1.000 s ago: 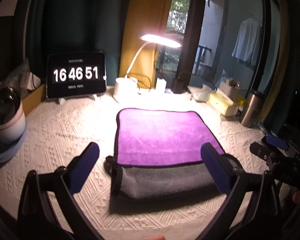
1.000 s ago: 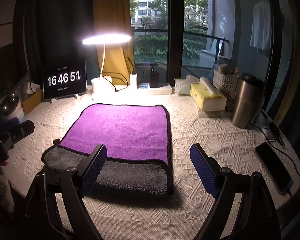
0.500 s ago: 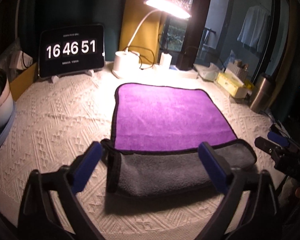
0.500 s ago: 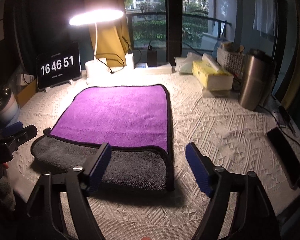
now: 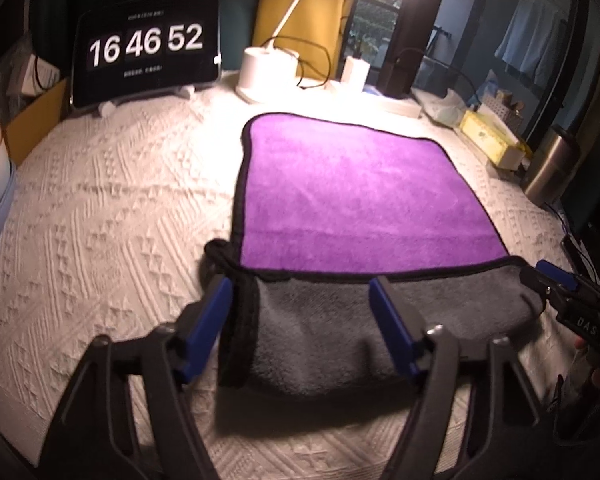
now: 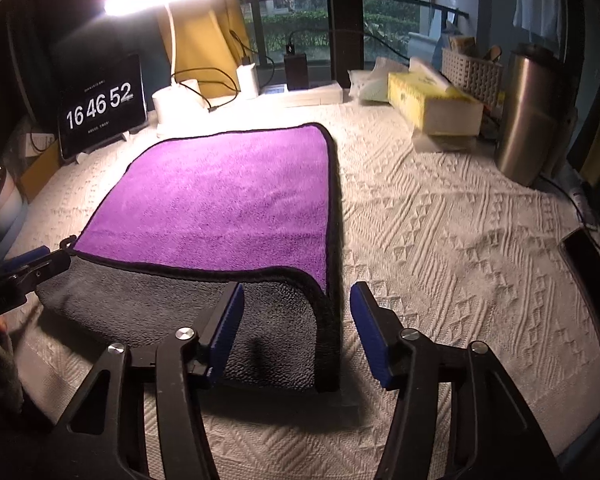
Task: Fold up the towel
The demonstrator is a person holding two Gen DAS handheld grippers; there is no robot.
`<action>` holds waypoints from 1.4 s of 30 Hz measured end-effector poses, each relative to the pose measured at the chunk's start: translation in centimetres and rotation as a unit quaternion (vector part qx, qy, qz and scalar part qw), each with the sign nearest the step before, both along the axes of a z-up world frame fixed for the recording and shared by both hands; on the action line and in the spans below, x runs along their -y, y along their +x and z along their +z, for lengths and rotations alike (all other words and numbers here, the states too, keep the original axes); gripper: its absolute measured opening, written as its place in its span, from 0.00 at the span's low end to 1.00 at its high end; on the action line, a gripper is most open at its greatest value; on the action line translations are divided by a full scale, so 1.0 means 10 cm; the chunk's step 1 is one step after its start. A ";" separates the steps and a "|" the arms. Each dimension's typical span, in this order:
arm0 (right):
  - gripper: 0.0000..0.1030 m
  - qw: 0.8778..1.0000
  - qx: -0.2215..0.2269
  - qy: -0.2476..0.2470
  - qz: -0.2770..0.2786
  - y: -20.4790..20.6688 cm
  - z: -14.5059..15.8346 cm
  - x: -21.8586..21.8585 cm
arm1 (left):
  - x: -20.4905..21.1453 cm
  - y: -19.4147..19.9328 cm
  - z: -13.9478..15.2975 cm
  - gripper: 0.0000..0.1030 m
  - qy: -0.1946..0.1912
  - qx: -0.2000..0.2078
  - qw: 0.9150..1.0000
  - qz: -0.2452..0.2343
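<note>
Towel (image 5: 364, 196) flat mid-table, grey near edge flopped over at 6 o'clock; left gripper (image 5: 300, 300) and right gripper (image 6: 296, 312) both part-open, holding nothing, straddling near corners: likely pre-grasp, next pinch corners, carry toward 12.

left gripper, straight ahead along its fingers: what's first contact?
Likely the towel: the left gripper, jaws open, straddles the near-left corner of its grey folded-over flap. Depth is unclear, so it may already touch the flap. Beyond that lies only the purple surface.
</note>
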State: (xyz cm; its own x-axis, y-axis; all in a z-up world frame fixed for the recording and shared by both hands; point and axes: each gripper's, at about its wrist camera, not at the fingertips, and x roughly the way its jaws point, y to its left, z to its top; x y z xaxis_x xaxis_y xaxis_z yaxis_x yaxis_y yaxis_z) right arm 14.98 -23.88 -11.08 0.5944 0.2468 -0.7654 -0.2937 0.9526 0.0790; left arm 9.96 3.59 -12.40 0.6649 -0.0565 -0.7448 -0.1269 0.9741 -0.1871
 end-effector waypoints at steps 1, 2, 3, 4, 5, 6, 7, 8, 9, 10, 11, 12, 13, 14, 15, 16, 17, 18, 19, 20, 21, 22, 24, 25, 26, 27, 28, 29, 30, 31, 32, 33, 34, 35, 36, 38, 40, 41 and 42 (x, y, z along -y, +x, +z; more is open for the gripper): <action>0.52 1.000 -0.001 0.000 0.000 0.01 -0.02 0.00 | -0.01 0.00 -0.02 0.64 -0.001 -0.004 1.000 0.000; 0.51 1.000 -0.002 0.000 0.001 0.01 -0.03 0.00 | -0.01 0.01 -0.03 0.61 -0.002 -0.006 1.000 0.001; 0.50 1.000 -0.004 0.000 0.003 0.01 -0.03 0.00 | -0.02 0.01 -0.04 0.58 -0.004 -0.008 1.000 0.001; 0.50 1.000 -0.006 0.000 0.005 0.02 -0.04 -0.01 | -0.02 0.01 -0.05 0.53 -0.006 -0.010 1.000 0.000; 0.50 1.000 -0.007 0.000 0.007 0.02 -0.05 -0.02 | -0.02 0.01 -0.06 0.51 -0.004 -0.012 1.000 0.002; 0.49 1.000 -0.009 -0.001 0.009 0.02 -0.07 -0.02 | -0.02 0.00 -0.07 0.51 -0.002 -0.013 1.000 0.002; 0.46 1.000 -0.012 -0.001 0.011 0.02 -0.08 -0.03 | -0.02 0.00 -0.08 0.50 0.002 -0.016 1.000 0.001; 0.44 1.000 -0.015 -0.002 0.012 0.03 -0.10 -0.03 | -0.01 0.01 -0.08 0.49 0.003 -0.020 1.000 0.001; 0.43 1.000 -0.017 -0.003 0.012 0.03 -0.11 -0.04 | -0.01 0.00 -0.09 0.49 0.004 -0.023 1.000 0.001; 0.42 1.000 -0.017 -0.003 0.012 0.03 -0.11 -0.05 | -0.01 0.00 -0.10 0.48 0.004 -0.026 1.000 0.001; 0.39 1.000 -0.017 -0.004 0.013 0.03 -0.12 -0.05 | -0.01 0.00 -0.11 0.46 0.005 -0.027 1.000 0.002; 0.36 1.000 -0.015 -0.006 0.013 0.02 -0.12 -0.05 | -0.01 -0.01 -0.12 0.42 0.006 -0.027 1.000 0.003; 0.31 1.000 -0.015 -0.007 0.013 0.02 -0.12 -0.05 | -0.02 -0.01 -0.12 0.38 0.008 -0.029 1.000 0.004; 0.26 1.000 -0.015 -0.009 0.013 0.02 -0.12 -0.05 | -0.02 -0.02 -0.12 0.34 0.010 -0.029 1.000 0.004; 0.24 1.000 -0.015 -0.010 0.013 0.02 -0.12 -0.05 | -0.02 -0.02 -0.12 0.31 0.011 -0.029 1.000 0.004; 0.20 1.000 -0.014 -0.013 0.014 0.01 -0.13 -0.05 | -0.03 -0.03 -0.13 0.26 0.012 -0.030 0.999 0.004; 0.15 1.000 -0.013 -0.016 0.014 0.01 -0.13 -0.05 | -0.03 -0.03 -0.13 0.22 0.013 -0.030 0.999 0.004; 0.13 1.000 -0.011 -0.017 0.014 0.00 -0.12 -0.05 | -0.03 -0.05 -0.12 0.20 0.011 -0.026 1.000 0.004; 0.09 1.000 -0.009 -0.018 0.013 -0.01 -0.12 -0.05 | -0.03 -0.06 -0.11 0.15 0.011 -0.024 1.000 0.004; 0.06 1.000 -0.007 -0.017 0.012 -0.02 -0.11 -0.04 | -0.02 -0.07 -0.10 0.13 0.011 -0.020 1.000 0.002; 0.06 1.000 -0.004 -0.017 0.012 -0.03 -0.10 -0.04 | -0.02 -0.08 -0.08 0.13 0.012 -0.016 1.000 0.001; 0.06 1.000 0.001 -0.018 0.011 -0.05 -0.08 -0.03 | -0.01 -0.09 -0.06 0.12 0.014 -0.011 1.000 -0.001; 0.05 1.000 0.008 -0.020 0.013 -0.08 -0.05 -0.04 | 0.01 -0.12 -0.02 0.11 0.016 -0.002 1.000 -0.002; 0.05 1.000 0.012 -0.021 0.013 -0.10 -0.04 -0.04 | 0.01 -0.13 0.00 0.10 0.017 0.002 1.000 -0.002; 0.05 1.000 0.016 -0.023 0.013 -0.11 -0.02 -0.04 | 0.01 -0.15 0.02 0.10 0.017 0.008 1.000 0.000; 0.05 0.999 0.021 -0.025 0.013 -0.13 0.00 -0.04 | 0.01 -0.16 0.04 0.10 0.016 0.011 1.000 0.001; 0.05 0.999 0.026 -0.026 0.012 -0.14 0.02 -0.04 | 0.01 -0.17 0.05 0.10 0.015 0.013 1.000 0.002; 0.05 0.999 0.030 -0.028 0.012 -0.15 0.04 -0.05 | 0.00 -0.18 0.07 0.10 0.014 0.017 1.000 0.004; 0.05 0.999 0.036 -0.029 0.012 -0.17 0.07 -0.04 | 0.00 -0.19 0.09 0.10 0.013 0.020 1.000 0.005; 0.05 0.999 0.039 -0.030 0.012 -0.18 0.09 -0.05 | 0.00 -0.21 0.10 0.10 0.013 0.023 1.000 0.005; 0.05 0.998 0.044 -0.031 0.012 -0.19 0.11 -0.05 | 0.00 -0.23 0.12 0.10 0.017 0.028 0.999 0.006; 0.05 0.998 0.049 -0.034 0.011 -0.20 0.13 -0.06 | 0.01 -0.24 0.14 0.10 0.019 0.032 0.999 0.007; 0.05 0.998 0.054 -0.036 0.011 -0.21 0.16 -0.06 | 0.01 -0.25 0.17 0.10 0.021 0.038 0.999 0.007; 0.05 0.997 0.060 -0.039 0.010 -0.22 0.19 -0.06 | 0.02 -0.27 0.19 0.10 0.024 0.043 0.999 0.007; 0.05 0.997 0.065 -0.041 0.010 -0.23 0.21 -0.07 | 0.02 -0.28 0.21 0.10 0.027 0.048 0.998 0.007; 0.05 0.996 0.073 -0.042 0.009 -0.23 0.25 -0.08 | 0.02 -0.29 0.27 0.10 0.031 0.060 0.998 0.007; 0.05 0.996 0.080 -0.042 0.008 -0.24 0.30 -0.08 | 0.02 -0.30 0.31 0.10 0.033 0.069 0.997 0.008; 0.05 0.996 0.083 -0.042 0.007 -0.24 0.31 -0.08 | 0.00 -0.31 0.33 0.10 0.033 0.074 0.997 0.010; 0.05 0.995 0.086 -0.042 0.006 -0.24 0.32 -0.08 | 0.00 -0.31 0.34 0.10 0.033 0.076 0.996 0.011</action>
State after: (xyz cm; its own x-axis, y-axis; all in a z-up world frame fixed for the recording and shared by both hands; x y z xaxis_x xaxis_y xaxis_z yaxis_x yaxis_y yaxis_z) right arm 12.62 -23.06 -7.85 0.7154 0.1946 -0.6710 -0.3077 0.9501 -0.0525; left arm 6.89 3.60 -8.97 0.7710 0.0046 -0.6368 -0.1226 0.9823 -0.1413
